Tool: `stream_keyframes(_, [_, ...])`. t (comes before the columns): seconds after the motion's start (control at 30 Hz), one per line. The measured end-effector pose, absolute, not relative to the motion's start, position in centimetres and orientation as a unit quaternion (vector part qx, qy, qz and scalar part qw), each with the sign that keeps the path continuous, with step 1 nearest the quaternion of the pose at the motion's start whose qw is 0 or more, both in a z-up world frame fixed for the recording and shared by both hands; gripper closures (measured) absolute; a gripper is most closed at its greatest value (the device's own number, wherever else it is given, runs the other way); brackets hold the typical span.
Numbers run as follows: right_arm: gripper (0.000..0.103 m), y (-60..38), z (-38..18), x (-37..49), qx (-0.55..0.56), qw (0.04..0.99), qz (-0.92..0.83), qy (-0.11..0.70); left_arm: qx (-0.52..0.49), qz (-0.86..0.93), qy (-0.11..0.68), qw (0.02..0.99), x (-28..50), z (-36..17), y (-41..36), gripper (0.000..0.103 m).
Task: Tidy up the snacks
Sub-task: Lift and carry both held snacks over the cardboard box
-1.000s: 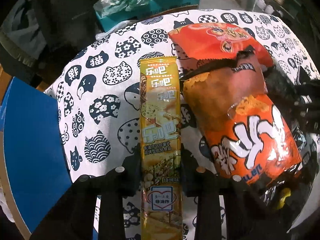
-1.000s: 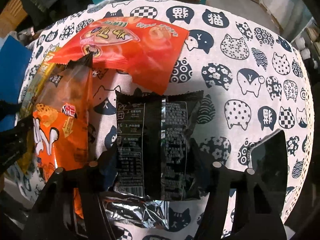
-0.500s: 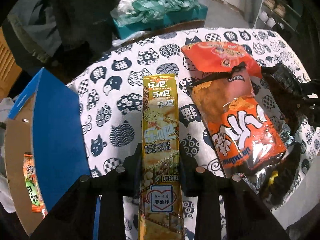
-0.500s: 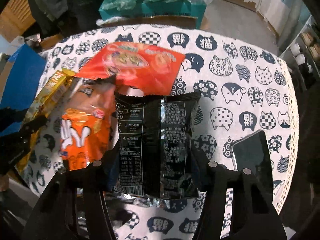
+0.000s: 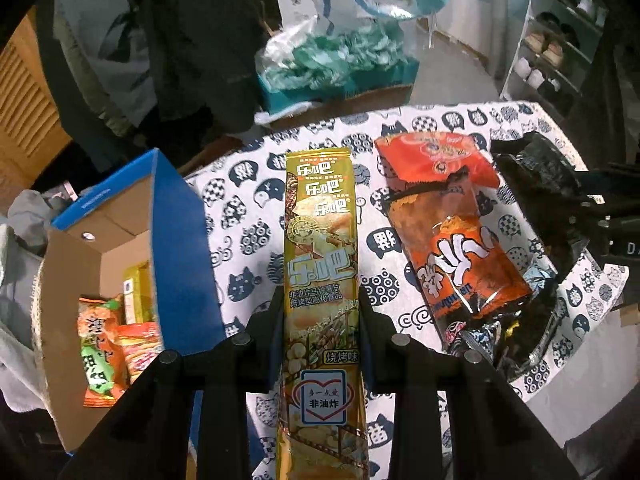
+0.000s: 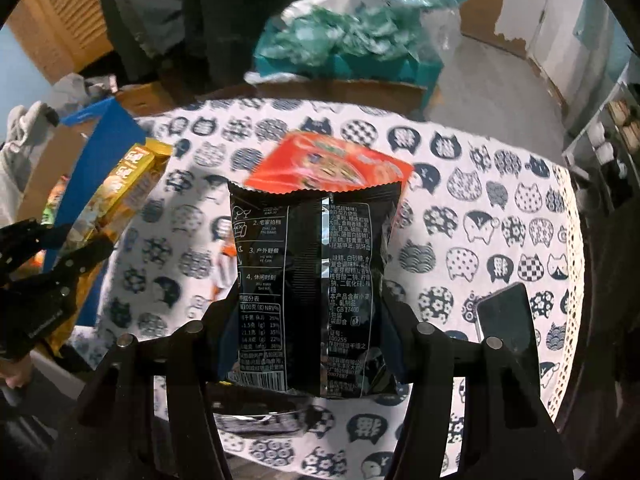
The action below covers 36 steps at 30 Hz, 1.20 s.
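My left gripper (image 5: pixel 320 320) is shut on a long yellow snack pack (image 5: pixel 320 248) and holds it above the cat-print tablecloth (image 5: pixel 248 216). My right gripper (image 6: pixel 312 312) is shut on a black snack bag (image 6: pixel 312 280) and holds it up over the table. The yellow pack also shows in the right wrist view (image 6: pixel 120 196) at the left. An orange-brown snack bag (image 5: pixel 460 256) and a red snack bag (image 5: pixel 436 156) lie on the table; the red bag also shows behind the black bag (image 6: pixel 332 164). A silver-black bag (image 5: pixel 520 340) lies under the orange one.
An open cardboard box with blue flaps (image 5: pixel 132 232) stands left of the table and holds several snack packs (image 5: pixel 100 344). A dark phone (image 6: pixel 508 328) lies on the table at the right. Teal boxes with bags (image 5: pixel 336 64) stand behind the table.
Both grippers have risen well above the table with their packs. The box at the left has come into view, and more of the table shows below.
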State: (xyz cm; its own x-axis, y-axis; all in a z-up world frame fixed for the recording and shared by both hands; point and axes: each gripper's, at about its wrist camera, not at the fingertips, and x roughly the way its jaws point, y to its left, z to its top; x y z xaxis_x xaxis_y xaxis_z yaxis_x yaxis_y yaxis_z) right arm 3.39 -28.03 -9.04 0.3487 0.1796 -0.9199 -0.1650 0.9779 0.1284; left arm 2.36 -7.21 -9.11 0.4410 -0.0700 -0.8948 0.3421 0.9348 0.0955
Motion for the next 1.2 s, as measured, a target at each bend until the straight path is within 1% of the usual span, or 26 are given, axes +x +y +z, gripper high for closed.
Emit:
stream_keyframes(0.37, [0.045, -23.5, -5.8, 3.2, -0.005, 0.83, 0.14, 0.54, 0.132, -0.119, 0.482, 0.858, 0.9, -5.9, -4.2, 0.072])
stream_keyframes(0.77, [0.045, -18.8, -4.0, 3.7, -0.012, 0.829, 0.176, 0.531, 0.12, -0.107, 0.455, 0.876, 0.0, -3.2, -0.5, 0.072])
stream_keyframes(1.2, [0.045, -12.9, -3.6, 4.7, -0.032, 0.821, 0.209, 0.53, 0.09, -0.08, 0.456, 0.882, 0.2, -3.2, 4.5, 0.072])
